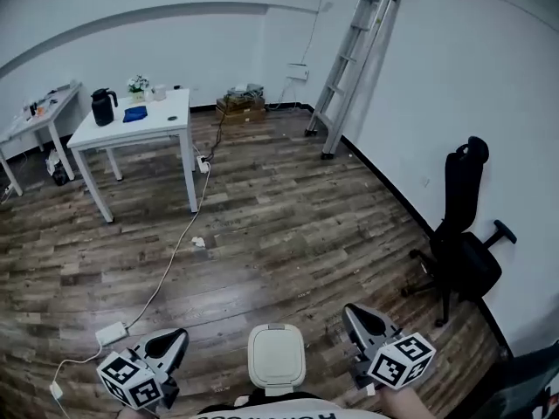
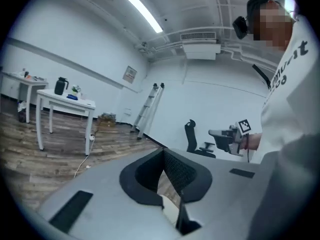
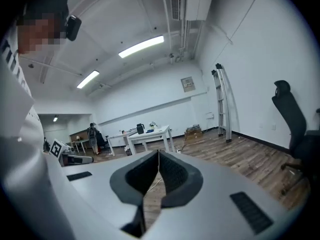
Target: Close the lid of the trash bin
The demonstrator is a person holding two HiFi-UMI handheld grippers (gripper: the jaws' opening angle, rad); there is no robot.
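Observation:
The white trash bin (image 1: 276,356) stands on the wood floor just in front of me, between the two grippers, and its lid lies flat on top. My left gripper (image 1: 177,337) hangs to the bin's left, a short gap away, jaws pressed together on nothing. To the bin's right, my right gripper (image 1: 351,312) is likewise shut and empty. In the left gripper view the jaws (image 2: 163,152) meet at their tips, and the right gripper (image 2: 227,137) shows beyond them. The right gripper view shows its closed jaws (image 3: 159,152) and the left gripper (image 3: 69,157) off to the left.
A white table (image 1: 166,127) carries a black kettle (image 1: 103,107), with a second table (image 1: 35,117) at far left. A cable and a power strip (image 1: 112,333) lie on the floor. A ladder (image 1: 349,59) leans at the back and an office chair (image 1: 460,234) stands right.

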